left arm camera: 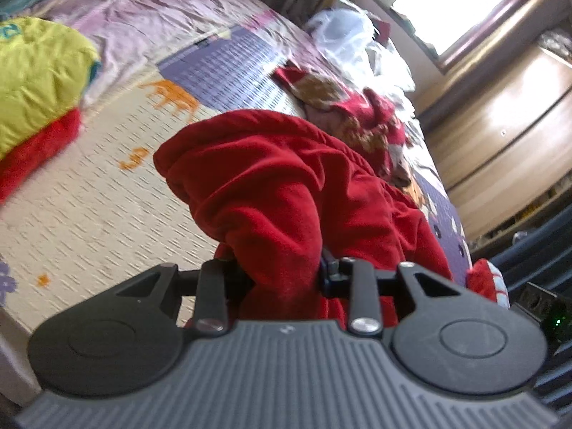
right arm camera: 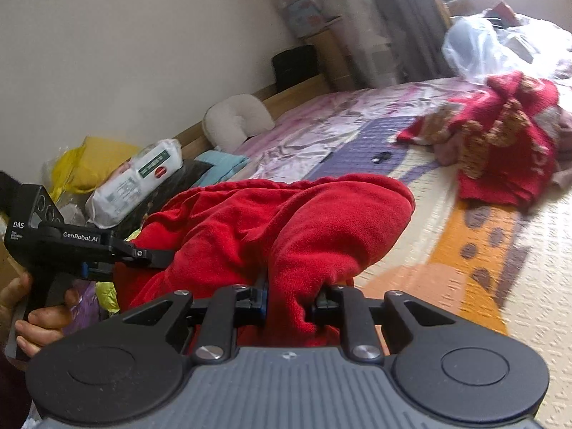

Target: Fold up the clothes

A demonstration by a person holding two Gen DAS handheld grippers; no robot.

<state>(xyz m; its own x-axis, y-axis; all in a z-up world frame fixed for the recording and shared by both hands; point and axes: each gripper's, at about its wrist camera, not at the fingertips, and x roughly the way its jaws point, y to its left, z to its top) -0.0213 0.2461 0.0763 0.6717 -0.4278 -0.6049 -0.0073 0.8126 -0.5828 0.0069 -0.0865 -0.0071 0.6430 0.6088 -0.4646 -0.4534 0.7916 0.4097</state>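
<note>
Red fleece garment (left arm camera: 279, 186) pinched, seemingly lifted, in left tongs (left arm camera: 286, 271) and right tongs (right arm camera: 289, 304).

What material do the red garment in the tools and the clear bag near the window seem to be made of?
Red garment: probably fleece; matte, fuzzy nap and soft rounded folds. Clear bag: seems thin plastic film; translucent, glossy and crinkled, with light shining through it.

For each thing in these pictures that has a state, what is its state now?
Left gripper: shut on red fleece garment.
Right gripper: shut on it too.
Red fleece garment: bunched, lifted.
Red patterned knit sweater: crumpled on bed.
Yellow-green quilted jacket: folded, atop red cloth.
</note>
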